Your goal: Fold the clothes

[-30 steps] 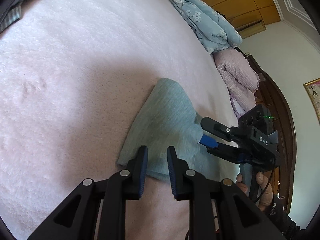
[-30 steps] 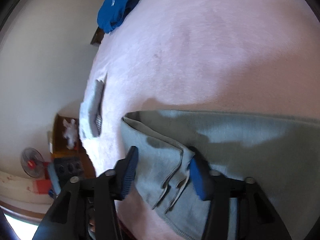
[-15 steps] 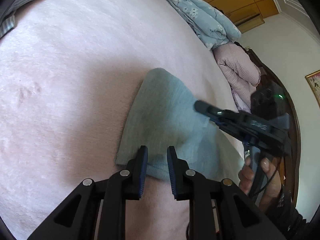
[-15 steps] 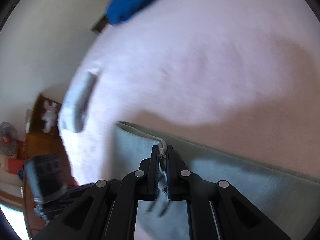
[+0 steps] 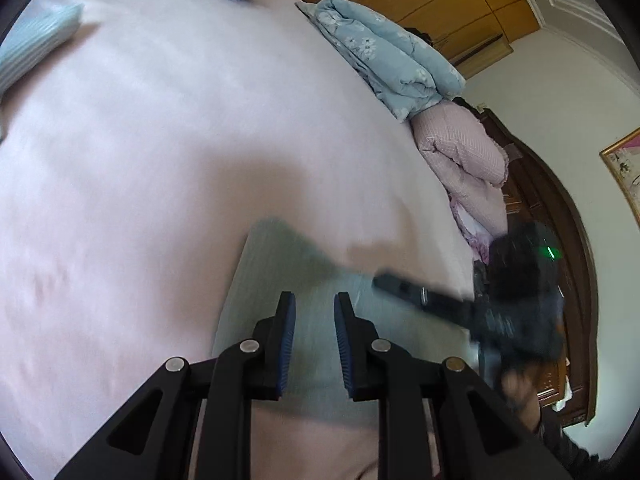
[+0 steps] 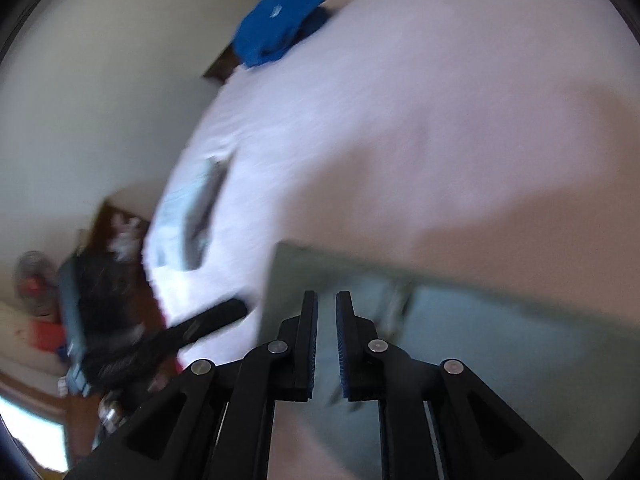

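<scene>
Left wrist view looks down on a grey-green knit garment [image 5: 276, 280], soft and ribbed, lying flat at the near edge of the bed [image 5: 160, 160]; its far corner is rounded and its near end is cut off behind the gripper. The left gripper [image 5: 314, 312] hangs over it with a narrow gap between the blue ribbed pads, and nothing visibly pinched there. The right gripper [image 5: 384, 280] reaches in from the bed's right edge, blurred, its tip over the cloth; a hand [image 5: 520, 392] below it is hard to make out.

From the right wrist view, the right gripper [image 6: 326, 312] has its jaws only slightly apart and opening, with the garment [image 6: 480, 328] showing through the slot but not clearly clamped. A seam or fold beside the pads is smeared by motion.

Fuzzy pink fleece covers the bed. At its far edge lies a crumpled blue garment [image 6: 280, 24]; along the right edge sit a folded pale-blue floral quilt [image 5: 384, 60] and a pink quilted one [image 5: 464, 152]. A striped fabric [image 5: 32, 48] pokes in at the far left corner.
</scene>
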`<state>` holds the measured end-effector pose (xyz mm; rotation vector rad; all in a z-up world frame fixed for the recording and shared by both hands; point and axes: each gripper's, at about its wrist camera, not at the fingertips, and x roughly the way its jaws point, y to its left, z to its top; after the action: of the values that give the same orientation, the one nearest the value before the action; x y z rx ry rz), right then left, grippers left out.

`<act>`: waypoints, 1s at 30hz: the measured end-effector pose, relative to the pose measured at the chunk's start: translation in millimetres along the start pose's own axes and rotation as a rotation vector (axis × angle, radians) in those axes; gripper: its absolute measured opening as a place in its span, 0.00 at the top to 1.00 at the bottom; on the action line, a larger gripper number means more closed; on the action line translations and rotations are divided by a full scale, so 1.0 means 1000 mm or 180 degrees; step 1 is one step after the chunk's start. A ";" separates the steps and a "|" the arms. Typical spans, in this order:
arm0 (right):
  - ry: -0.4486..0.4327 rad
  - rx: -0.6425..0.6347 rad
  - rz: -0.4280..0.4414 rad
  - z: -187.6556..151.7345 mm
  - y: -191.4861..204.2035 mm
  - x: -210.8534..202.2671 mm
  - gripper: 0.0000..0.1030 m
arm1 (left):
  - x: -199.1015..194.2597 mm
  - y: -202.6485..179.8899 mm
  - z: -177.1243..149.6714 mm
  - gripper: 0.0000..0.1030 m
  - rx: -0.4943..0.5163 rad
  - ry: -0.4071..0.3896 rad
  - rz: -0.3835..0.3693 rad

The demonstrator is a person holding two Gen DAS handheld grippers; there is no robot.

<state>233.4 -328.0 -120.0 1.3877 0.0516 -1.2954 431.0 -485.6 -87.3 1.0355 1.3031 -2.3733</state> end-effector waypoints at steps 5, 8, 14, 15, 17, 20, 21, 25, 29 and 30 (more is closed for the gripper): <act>0.0328 -0.0135 0.0001 -0.029 0.004 0.030 0.88 | 0.032 -0.008 0.022 0.83 0.0147 0.0080 0.0315; 0.0386 -0.0158 -0.0140 -0.033 -0.004 0.041 0.95 | 0.058 -0.002 0.021 0.84 0.0149 0.0313 0.0565; 0.0259 -0.0193 -0.0102 -0.026 0.005 0.024 0.90 | 0.038 -0.003 0.022 0.83 0.0078 0.0234 0.0423; 0.0198 -0.0225 -0.0118 -0.022 0.006 0.020 0.90 | 0.027 -0.001 0.018 0.83 0.0062 0.0188 0.0333; 0.0113 -0.0256 -0.0183 -0.012 0.006 0.014 0.90 | 0.011 0.005 0.006 0.83 0.0011 0.0175 0.0248; 0.0106 -0.0171 -0.0259 0.002 -0.004 0.019 0.89 | 0.000 0.015 -0.018 0.83 -0.0074 0.0236 0.0162; 0.0160 -0.0161 -0.0333 0.004 -0.009 0.025 0.89 | 0.001 0.019 -0.026 0.83 -0.0096 0.0278 0.0172; 0.0254 -0.0092 -0.0432 0.003 -0.018 0.030 0.89 | 0.009 0.038 -0.038 0.83 -0.0285 0.0336 0.0133; 0.0204 -0.0061 -0.0263 -0.012 -0.017 0.009 0.89 | -0.016 0.035 -0.033 0.83 -0.0285 0.0141 0.0041; 0.0201 -0.0099 -0.0237 -0.018 -0.016 0.003 0.89 | -0.021 0.035 -0.032 0.79 -0.0299 0.0086 0.0073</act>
<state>235.7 -311.8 -137.8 1.4113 0.1669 -1.3067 479.8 -482.1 -106.6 1.0527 1.3900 -2.2657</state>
